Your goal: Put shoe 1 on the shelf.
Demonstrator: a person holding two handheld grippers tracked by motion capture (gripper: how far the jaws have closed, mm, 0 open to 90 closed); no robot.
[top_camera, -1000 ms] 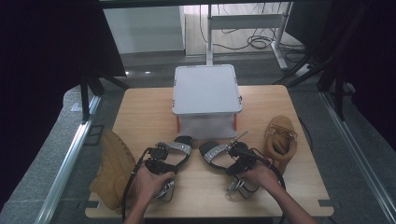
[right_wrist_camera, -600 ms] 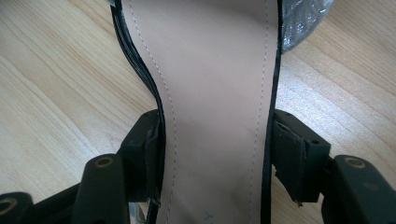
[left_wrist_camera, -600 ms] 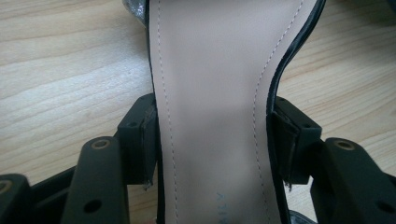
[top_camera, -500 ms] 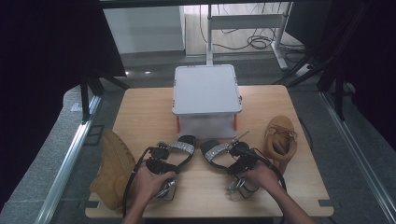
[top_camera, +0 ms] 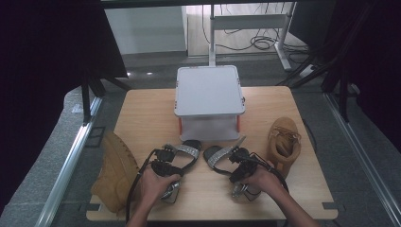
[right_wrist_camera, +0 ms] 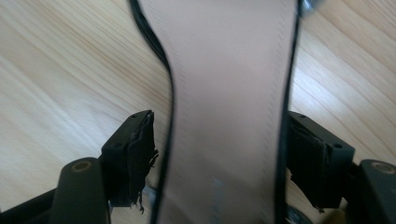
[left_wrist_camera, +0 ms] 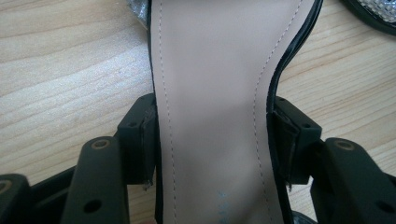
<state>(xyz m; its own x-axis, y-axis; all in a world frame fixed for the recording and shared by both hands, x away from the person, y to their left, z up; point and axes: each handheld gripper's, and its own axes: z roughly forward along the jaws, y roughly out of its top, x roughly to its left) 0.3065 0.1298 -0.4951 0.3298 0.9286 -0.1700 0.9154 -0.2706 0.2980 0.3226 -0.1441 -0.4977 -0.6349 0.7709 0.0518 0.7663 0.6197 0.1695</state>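
So the right gripper (right_wrist_camera: 219, 158) has just been opening its jaws: the right sandal (right_wrist_camera: 229, 93) sits between them, with a clear gap at the left pad, looks like a release onto the table (top_camera: 142, 118). Left gripper (left_wrist_camera: 212, 140) pinches the left sandal (left_wrist_camera: 215, 93) across its insole. Both sandals lie flat near the front edge, in front of the white box (top_camera: 208, 90), toes angled away toward it, long axes converging a bit.

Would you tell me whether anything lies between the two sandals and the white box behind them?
Nothing visible does. Only a narrow strip of bare table separates the left sandal and the right sandal from the white box.
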